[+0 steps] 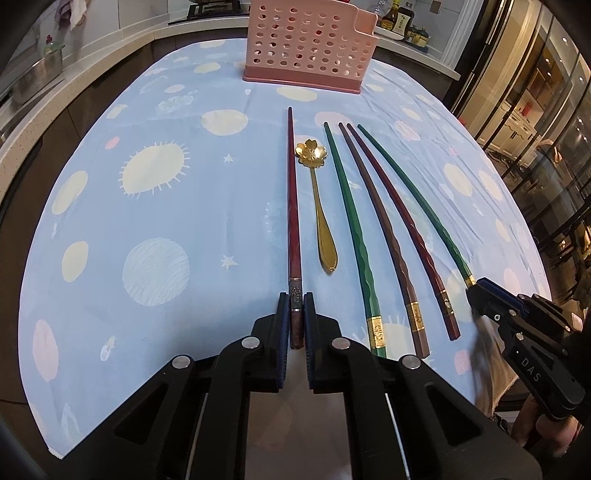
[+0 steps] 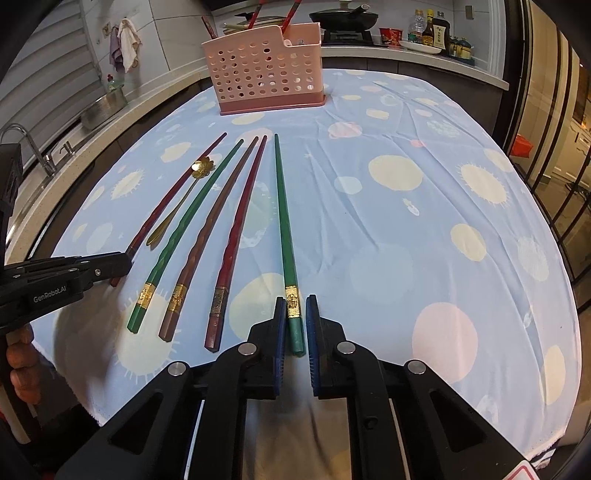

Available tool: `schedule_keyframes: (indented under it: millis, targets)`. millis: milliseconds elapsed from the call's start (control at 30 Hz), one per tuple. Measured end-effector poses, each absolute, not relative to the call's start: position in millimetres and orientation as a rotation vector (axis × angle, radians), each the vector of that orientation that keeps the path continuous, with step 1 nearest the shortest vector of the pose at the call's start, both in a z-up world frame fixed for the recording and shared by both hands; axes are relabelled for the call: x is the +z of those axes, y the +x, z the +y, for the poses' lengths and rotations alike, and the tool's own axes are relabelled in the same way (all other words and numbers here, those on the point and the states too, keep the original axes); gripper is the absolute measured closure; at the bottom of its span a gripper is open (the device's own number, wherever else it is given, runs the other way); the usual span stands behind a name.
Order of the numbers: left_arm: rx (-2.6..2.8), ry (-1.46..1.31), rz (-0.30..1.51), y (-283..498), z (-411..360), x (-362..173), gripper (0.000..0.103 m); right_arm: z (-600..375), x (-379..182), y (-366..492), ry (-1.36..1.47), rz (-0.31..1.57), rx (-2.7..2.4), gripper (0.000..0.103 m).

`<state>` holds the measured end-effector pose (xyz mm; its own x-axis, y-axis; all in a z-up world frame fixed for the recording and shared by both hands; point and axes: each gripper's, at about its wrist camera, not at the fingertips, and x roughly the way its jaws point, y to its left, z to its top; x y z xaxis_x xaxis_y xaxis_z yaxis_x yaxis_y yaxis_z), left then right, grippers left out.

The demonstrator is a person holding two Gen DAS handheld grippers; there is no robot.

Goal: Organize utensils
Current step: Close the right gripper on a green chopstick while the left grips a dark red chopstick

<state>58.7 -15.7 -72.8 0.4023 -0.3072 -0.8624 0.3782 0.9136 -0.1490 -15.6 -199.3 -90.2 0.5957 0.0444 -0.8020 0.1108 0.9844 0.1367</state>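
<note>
Five chopsticks point(image 1: 352, 225) and a spoon point(image 1: 320, 206) lay side by side on the table point(image 1: 147, 206), thick ends twd the near edge. Spoon sat 2nd from the left (btwn two sticks). Utensil holder point(image 1: 308, 44) stood behind them, nr the far edge. Counter w/ bottles point(image 2: 430, 27) lay beyond.

Both views are evenly lit by cool indoor light from above, leaving the blue cloth point(image 1: 166, 229) bright and the chopsticks sharp. Fisheye distortion bows the bench edges and bends straight lines near the borders, with black vignette in the corners. Small highlights glint on the glass cabinets point(image 1: 546, 122). The right gripper point(image 1: 476, 291) shows slight motion blur in the left wrist view.
</note>
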Motion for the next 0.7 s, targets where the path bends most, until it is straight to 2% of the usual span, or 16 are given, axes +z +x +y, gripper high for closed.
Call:
schedule_keyframes:
  millis: [300, 700]
  targets:
    - [-0.417, 0.057, 1.066, 56, -9, -65, 0.096, -203, -83, -18, 0.181, 0.911, -0.043, 0.095]
    - [-0.393, 0.042, 0.972, 58, 2, -26, 0.096, -219, -34, -22, 0.206, 0.781, -0.055, 0.096]
